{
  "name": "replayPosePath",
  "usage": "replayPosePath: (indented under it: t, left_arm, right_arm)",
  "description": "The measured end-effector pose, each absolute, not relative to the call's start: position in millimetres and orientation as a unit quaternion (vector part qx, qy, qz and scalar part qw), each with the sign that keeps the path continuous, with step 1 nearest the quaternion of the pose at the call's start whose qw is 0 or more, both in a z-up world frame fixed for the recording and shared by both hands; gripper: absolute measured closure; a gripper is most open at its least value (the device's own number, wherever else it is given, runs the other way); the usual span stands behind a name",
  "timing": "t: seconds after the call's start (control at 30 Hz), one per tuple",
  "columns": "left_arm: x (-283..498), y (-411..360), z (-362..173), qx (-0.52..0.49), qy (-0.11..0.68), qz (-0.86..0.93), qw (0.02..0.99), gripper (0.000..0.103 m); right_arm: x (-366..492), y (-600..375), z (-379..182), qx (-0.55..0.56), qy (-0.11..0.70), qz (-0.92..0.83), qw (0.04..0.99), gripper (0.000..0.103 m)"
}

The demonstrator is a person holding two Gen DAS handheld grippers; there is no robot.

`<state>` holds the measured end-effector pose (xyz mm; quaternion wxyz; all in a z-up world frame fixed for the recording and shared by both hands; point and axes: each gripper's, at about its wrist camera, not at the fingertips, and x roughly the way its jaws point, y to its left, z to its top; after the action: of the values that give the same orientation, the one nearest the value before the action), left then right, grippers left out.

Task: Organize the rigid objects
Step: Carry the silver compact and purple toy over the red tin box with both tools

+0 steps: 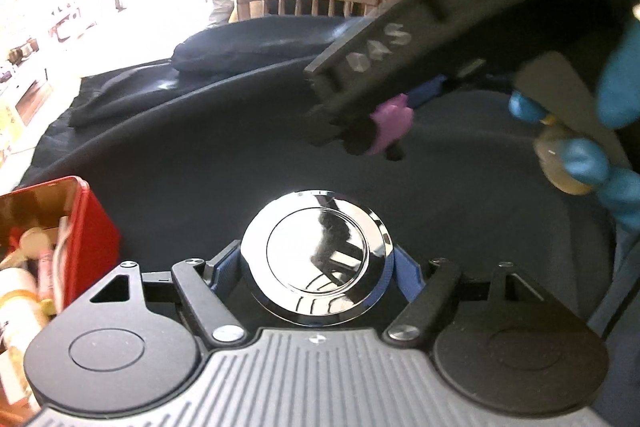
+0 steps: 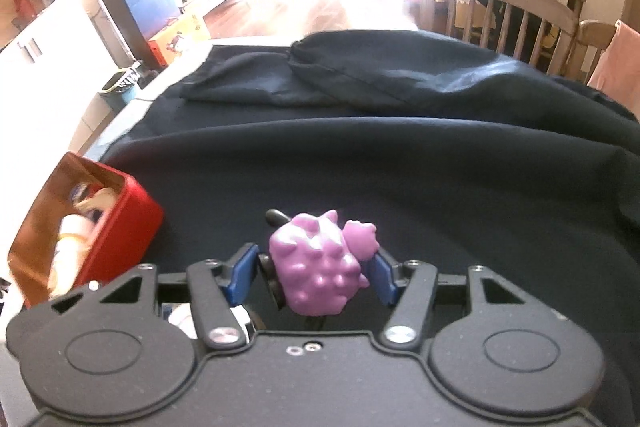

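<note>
We grip a chrome round lid (image 1: 316,259) in our left gripper (image 1: 316,267) and a knobbly purple toy figure (image 2: 316,267) in our right gripper (image 2: 312,273), beside the red tin (image 2: 132,215).

purple toy (image 2: 316,267), red tin (image 2: 132,215), navy cloth (image 2: 440,167)

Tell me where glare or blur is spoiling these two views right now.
Left wrist view: windows blown out white, right gripper motion-blurred, chrome disc mirrors reflections. Right wrist view: background overexposed, red tin soft, purple toy fairly sharp.
</note>
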<state>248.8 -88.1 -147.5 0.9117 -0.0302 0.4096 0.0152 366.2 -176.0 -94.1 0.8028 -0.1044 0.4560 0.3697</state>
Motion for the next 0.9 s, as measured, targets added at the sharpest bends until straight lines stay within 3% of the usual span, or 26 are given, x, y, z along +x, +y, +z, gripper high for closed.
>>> replayPosePath:
  t: [0.9]
  left_arm:
    - [141.2, -7.0, -63.0, -0.080, 0.384, 0.148, 0.908, 0.026]
  right_arm:
    - [251.1, -166.9, -29.7, -0.132, 0.400, 0.457, 0.784, 0.045]
